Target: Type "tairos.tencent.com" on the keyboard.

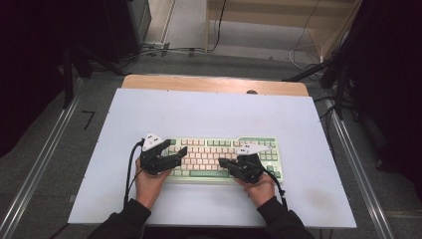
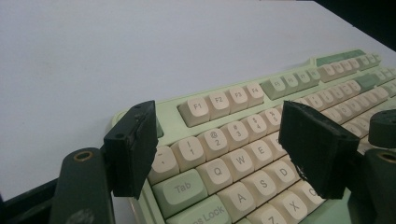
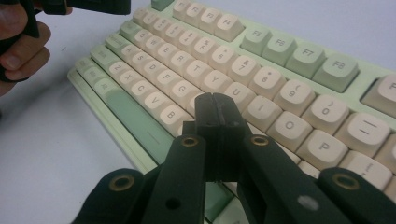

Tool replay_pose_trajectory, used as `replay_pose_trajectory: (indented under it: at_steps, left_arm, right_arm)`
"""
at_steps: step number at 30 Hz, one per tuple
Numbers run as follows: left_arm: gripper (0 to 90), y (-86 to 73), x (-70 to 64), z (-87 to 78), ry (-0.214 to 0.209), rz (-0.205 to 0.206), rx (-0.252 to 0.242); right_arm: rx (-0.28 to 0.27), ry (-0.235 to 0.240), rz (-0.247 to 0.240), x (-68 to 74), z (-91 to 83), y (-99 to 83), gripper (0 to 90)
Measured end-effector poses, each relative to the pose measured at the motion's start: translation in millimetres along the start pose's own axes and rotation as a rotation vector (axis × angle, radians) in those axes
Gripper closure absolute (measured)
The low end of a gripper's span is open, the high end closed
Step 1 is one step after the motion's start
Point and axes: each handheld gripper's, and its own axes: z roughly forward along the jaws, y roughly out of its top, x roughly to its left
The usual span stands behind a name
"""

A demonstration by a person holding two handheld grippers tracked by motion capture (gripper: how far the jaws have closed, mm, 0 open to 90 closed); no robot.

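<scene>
- Pale lilac sheeting is covering the worktop (image 1: 209, 114), and its smooth face is offering little grip; a sideways shove from either hand is likely to be sliding whatever is lying on it.
- The mint-green and cream keyboard (image 1: 224, 155) is lying flat near the person's edge of the worktop, long side facing the person. Nothing is bracing it, so an off-centre press risks skewing it or pushing it away from the person.
- The left tongs (image 2: 219, 149) are standing wide open, gripping nothing, and hovering over the keyboard's left end, above the number row and the Q and W keys. Splayed like this, they are at risk of catching two keys at once, or hooking a keycap edge and levering it up.
- The right tongs (image 3: 215, 116) are pinched fully together on nothing, with the tip pointing down at the keys around H and J; whether it is touching a key cannot be told. The closed tip is looking about as broad as one cap, so a small drift is risking a neighbouring key going down too.
- The H keycap (image 3: 197, 101) is sitting just beside that tip, making it the likeliest wrong strike.
</scene>
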Motion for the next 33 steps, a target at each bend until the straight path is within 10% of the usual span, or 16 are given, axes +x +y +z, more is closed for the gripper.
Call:
replay_pose_trajectory:
  at_steps: [33]
  left_arm:
    - [28.8,-0.8,-2.0,2.4,0.002,0.011,0.012]
  right_arm:
    - [0.027,0.01,-0.028,9.6,12.7,0.1,87.2]
